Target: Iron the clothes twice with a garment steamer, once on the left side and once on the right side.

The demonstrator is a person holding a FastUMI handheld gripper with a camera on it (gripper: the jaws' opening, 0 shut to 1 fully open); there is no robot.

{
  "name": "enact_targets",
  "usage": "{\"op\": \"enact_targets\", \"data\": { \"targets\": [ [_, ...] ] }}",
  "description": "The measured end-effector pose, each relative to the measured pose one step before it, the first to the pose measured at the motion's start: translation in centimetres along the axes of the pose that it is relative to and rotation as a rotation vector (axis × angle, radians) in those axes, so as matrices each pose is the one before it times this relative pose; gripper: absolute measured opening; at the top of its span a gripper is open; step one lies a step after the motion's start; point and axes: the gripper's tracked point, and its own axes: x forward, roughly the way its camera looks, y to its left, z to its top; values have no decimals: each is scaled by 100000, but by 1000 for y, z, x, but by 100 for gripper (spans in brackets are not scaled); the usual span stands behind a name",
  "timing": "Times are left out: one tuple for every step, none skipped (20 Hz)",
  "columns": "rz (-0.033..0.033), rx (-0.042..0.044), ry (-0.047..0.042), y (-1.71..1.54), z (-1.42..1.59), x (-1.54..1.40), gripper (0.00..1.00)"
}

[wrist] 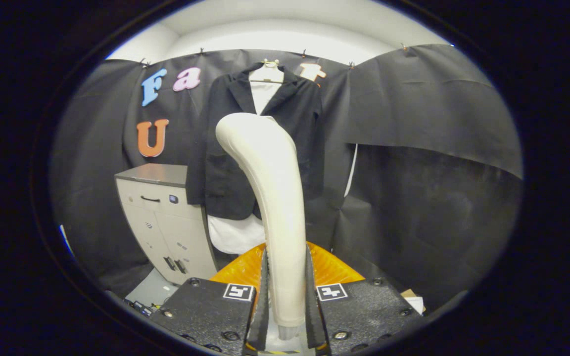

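Note:
A cream garment steamer (270, 198) rises from between my fingers, its handle clamped by both black pads (263, 296) and its curved head pointing toward the clothes. My gripper (285, 301) is shut on that handle. Beyond the steamer head, a black jacket (225, 163) over a white shirt (262, 94) hangs on a hanger against the black cloth wall. The steamer head sits in front of the jacket's middle, still some way short of the fabric. The shirt's white hem (233, 235) shows below the jacket.
A grey cabinet (166, 222) with drawers stands left of the hanging clothes. An orange ribbed object (245, 269) lies just ahead of the fingers, under the steamer. Black cloth drapes the wall to the right. Small items lie on the floor by the cabinet's base.

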Motion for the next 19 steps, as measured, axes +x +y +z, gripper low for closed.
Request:
{"op": "enact_targets", "data": {
  "targets": [
    [1489,-264,-1480,-704,398,-648,33],
    [1232,231,-984,-737,148,-483,33],
    [1207,-49,7,-641,-121,-360,33],
    [1374,142,-8,-563,-278,-478,33],
    [1480,-566,258,-445,-253,-181,33],
    [1067,-264,292,-272,-173,-83,33],
    [1554,92,264,-193,-134,-167,33],
    [1228,65,132,-143,-151,-158,33],
    [1058,238,-148,-201,-257,-251,33],
    [458,21,326,-305,-438,-184,33],
    [200,414,571,-325,-537,-160,33],
    [143,356,921,-305,-544,-99,33],
    [50,239,1201,-401,-742,-150,33],
    [-49,37,1200,-336,-696,-47,33],
    [-199,58,1130,-458,-565,-15,33],
    [-121,428,1008,-448,-501,5,33],
    [-91,273,1006,-231,-387,-77,33],
    [-106,596,996,-329,-472,41,33],
    [-155,411,699,-305,-262,30,33]
  ]
}}
